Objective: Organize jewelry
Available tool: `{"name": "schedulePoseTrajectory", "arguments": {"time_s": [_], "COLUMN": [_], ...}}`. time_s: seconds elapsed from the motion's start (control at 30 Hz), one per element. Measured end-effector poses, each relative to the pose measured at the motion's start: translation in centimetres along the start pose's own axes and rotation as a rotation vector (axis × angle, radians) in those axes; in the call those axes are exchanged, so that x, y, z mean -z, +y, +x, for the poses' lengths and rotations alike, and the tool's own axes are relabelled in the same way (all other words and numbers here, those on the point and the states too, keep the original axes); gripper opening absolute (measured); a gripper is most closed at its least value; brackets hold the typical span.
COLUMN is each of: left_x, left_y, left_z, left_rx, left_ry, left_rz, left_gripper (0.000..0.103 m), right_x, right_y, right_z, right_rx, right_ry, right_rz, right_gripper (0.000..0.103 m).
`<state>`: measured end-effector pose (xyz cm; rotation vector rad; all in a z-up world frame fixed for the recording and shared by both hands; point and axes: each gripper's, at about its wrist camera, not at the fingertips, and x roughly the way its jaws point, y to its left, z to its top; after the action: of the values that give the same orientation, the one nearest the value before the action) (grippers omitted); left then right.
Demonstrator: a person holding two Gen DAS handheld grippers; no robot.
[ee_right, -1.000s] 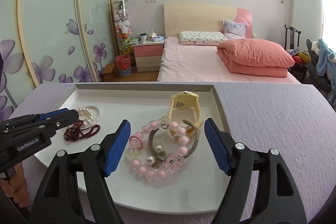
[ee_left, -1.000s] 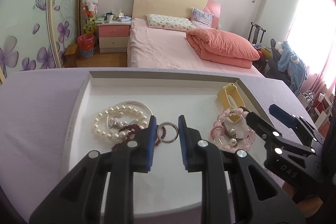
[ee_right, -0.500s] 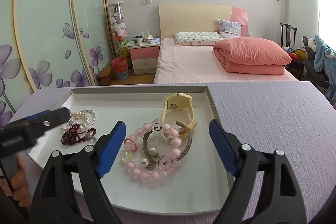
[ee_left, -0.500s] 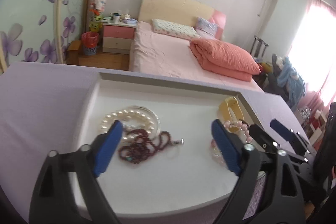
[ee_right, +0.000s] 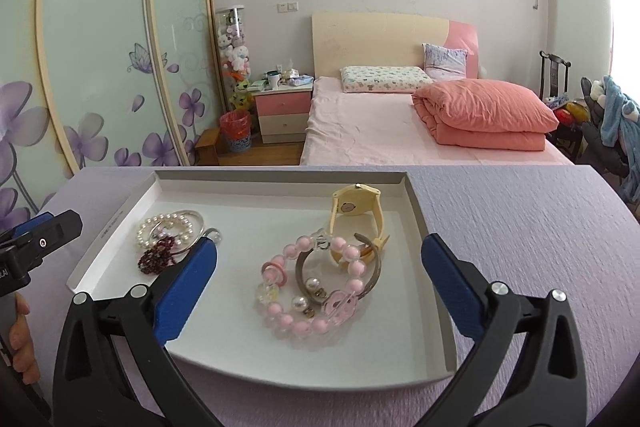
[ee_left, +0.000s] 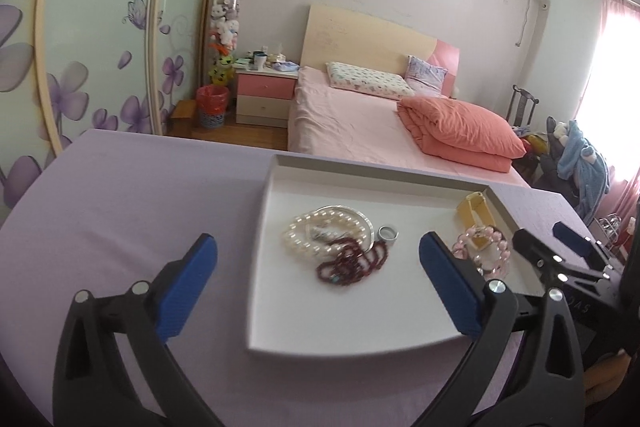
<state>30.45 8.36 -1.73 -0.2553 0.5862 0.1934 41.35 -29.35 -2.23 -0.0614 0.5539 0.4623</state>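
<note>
Both my grippers spread wide, jaws just opened, nothing between them.
Jewelry sits in the white tray [ee_right: 420, 211]: pink bead bracelet [ee_right: 312, 291] mid-tray; left gripper [ee_left: 318, 283], right gripper [ee_right: 319, 279]; lettering too small to read.

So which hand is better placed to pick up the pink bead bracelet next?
Right. The right gripper, open and empty, frames the pink bead bracelet. The left gripper faces the pearls.

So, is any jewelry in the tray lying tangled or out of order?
Yes. The dark red bead string lies bunched over the pearl bracelet and silver bangle; the pink bead bracelet overlaps the grey cuff beside the yellow watch. Nothing is outside the tray.
</note>
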Motion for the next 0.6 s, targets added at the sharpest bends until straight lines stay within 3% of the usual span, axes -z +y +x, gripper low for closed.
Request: {"name": "schedulePoseTrajectory", "arguments": {"time_s": [0.37,0.6], "left_x": [2.4,4.1], "left_y": [0.4,-0.2], "left_z": [-5.2,-7.7], "left_rx": [-0.027,-0.002], "left_ry": [-0.052,-0.076], "left_rz": [0.057,0.079], "left_gripper": [0.101,0.101], "right_x": [1.2,2.3], "right_y": [0.8,1.6], "right_z": [-3.9,-6.6], "right_rx": [-0.003,-0.014], "right_ry": [-0.016,-0.035], "right_rz": [-0.028,-0.037], "right_gripper": [0.102,0.102]}}
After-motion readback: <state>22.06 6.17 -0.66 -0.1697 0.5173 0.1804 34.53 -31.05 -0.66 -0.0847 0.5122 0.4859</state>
